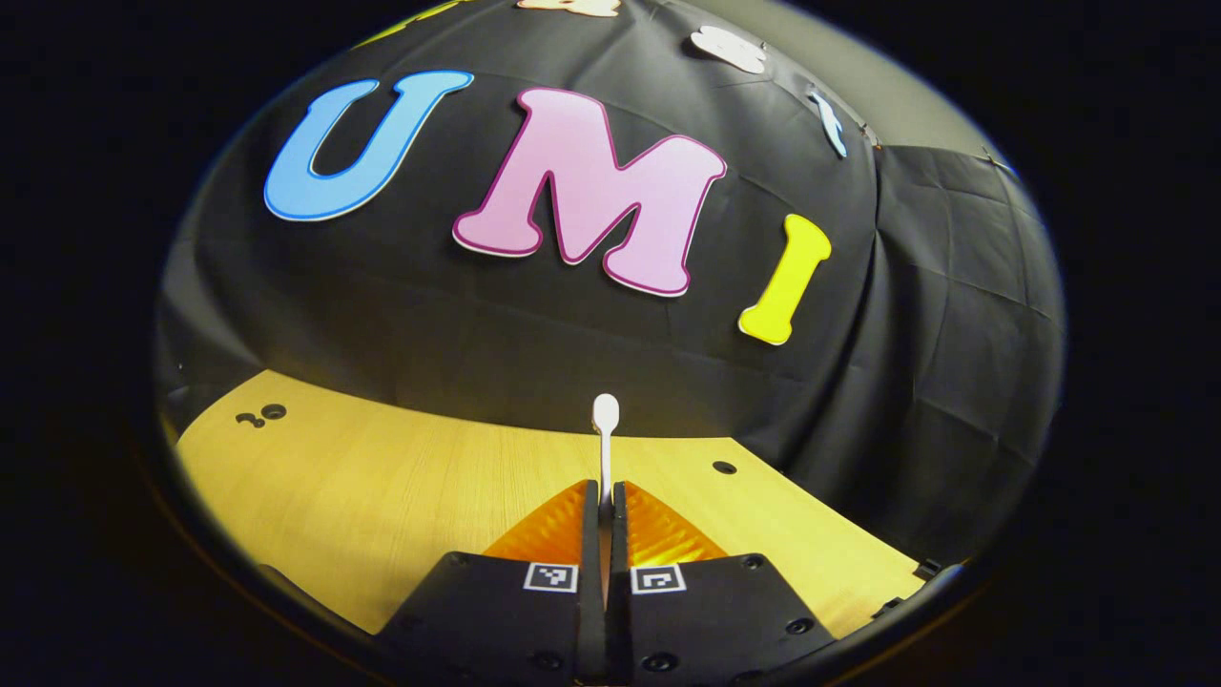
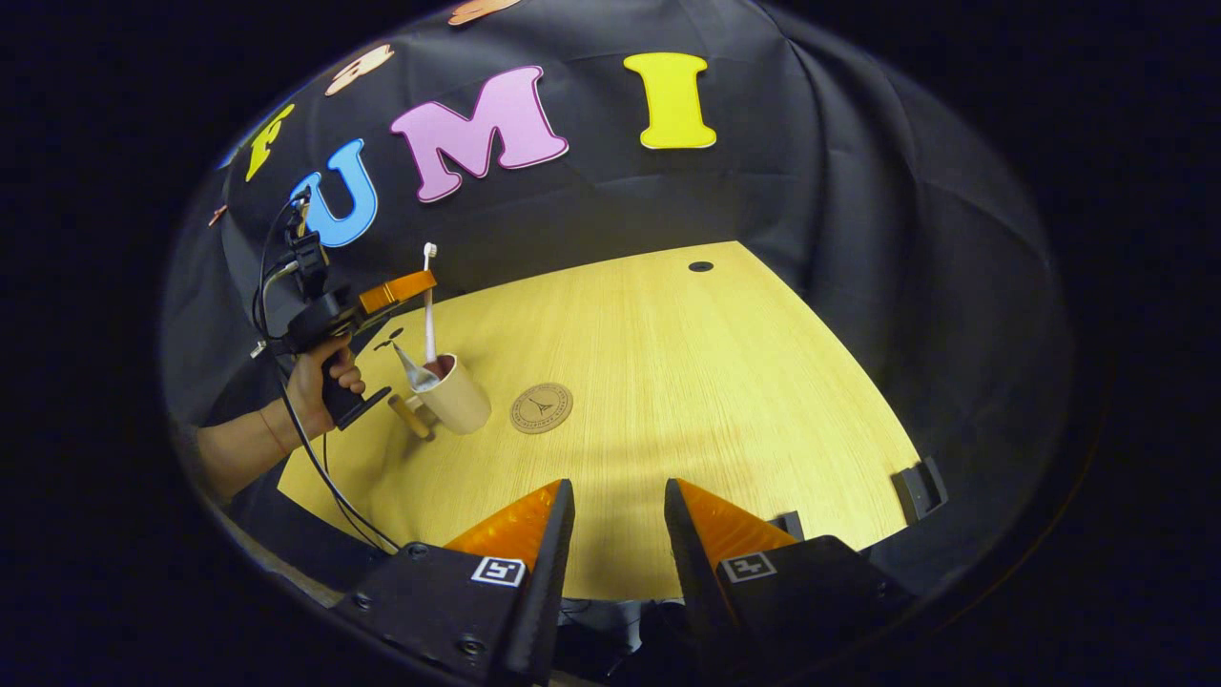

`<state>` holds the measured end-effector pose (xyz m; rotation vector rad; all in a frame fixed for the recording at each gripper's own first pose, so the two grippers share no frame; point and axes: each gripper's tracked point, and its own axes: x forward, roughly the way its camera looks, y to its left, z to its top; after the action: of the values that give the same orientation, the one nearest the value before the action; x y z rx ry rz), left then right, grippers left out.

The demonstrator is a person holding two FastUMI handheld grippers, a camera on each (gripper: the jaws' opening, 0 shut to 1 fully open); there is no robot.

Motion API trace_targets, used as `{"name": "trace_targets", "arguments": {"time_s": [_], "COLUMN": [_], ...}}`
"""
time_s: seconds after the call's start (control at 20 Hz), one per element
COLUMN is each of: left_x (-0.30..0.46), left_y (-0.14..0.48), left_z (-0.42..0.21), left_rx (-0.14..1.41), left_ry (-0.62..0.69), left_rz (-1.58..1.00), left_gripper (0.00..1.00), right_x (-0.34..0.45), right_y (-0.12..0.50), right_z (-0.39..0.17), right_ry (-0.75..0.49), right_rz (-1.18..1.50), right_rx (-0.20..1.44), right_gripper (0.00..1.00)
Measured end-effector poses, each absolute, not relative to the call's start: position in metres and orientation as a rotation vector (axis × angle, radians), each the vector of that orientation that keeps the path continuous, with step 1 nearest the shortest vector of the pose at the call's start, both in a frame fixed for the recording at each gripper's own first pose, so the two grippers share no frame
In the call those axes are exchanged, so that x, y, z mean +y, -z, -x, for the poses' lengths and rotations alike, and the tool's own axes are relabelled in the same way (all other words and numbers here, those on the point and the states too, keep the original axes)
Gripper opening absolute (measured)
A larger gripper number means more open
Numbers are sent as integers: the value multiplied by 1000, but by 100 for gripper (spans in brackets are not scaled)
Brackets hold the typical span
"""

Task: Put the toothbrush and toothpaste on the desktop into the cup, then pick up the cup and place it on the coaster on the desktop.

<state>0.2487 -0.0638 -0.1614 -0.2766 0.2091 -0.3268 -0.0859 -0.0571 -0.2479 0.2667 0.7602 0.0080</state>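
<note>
In the left gripper view, my left gripper (image 1: 606, 491) is shut on a thin white toothbrush (image 1: 606, 420), whose rounded end pokes out past the fingertips. The right gripper view has this same gripper (image 2: 412, 286) at the far left, held by a hand and keeping the toothbrush (image 2: 429, 320) upright over a beige cup (image 2: 460, 396); its lower end reaches the cup's mouth. A pale toothpaste tube (image 2: 410, 367) leans out of the cup. The round brown coaster (image 2: 541, 407) lies bare just right of the cup. My right gripper (image 2: 620, 496) hovers open over the table's near side, holding nothing.
The wooden table (image 2: 687, 382) has a cable hole (image 2: 701, 266) at the back and dark clips (image 2: 918, 487) on its right edge. A short tan piece (image 2: 410, 417), perhaps the cup's handle, sits left of the cup. Black cloth walls close the back and sides.
</note>
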Motion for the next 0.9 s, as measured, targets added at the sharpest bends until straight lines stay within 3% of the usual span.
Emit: {"name": "trace_targets", "arguments": {"time_s": [0.8, 0.9], "left_x": [-65, -67], "left_y": [197, 196], "left_z": [-220, -212], "left_rx": [280, 298], "left_ry": [378, 399], "left_rz": [261, 259], "left_gripper": [10, 15], "right_x": [-64, -64], "right_y": [251, 251], "right_z": [79, 77], "right_ry": [-6, -14], "right_rz": [-297, -300], "right_rx": [768, 767], "right_gripper": [59, 59]}}
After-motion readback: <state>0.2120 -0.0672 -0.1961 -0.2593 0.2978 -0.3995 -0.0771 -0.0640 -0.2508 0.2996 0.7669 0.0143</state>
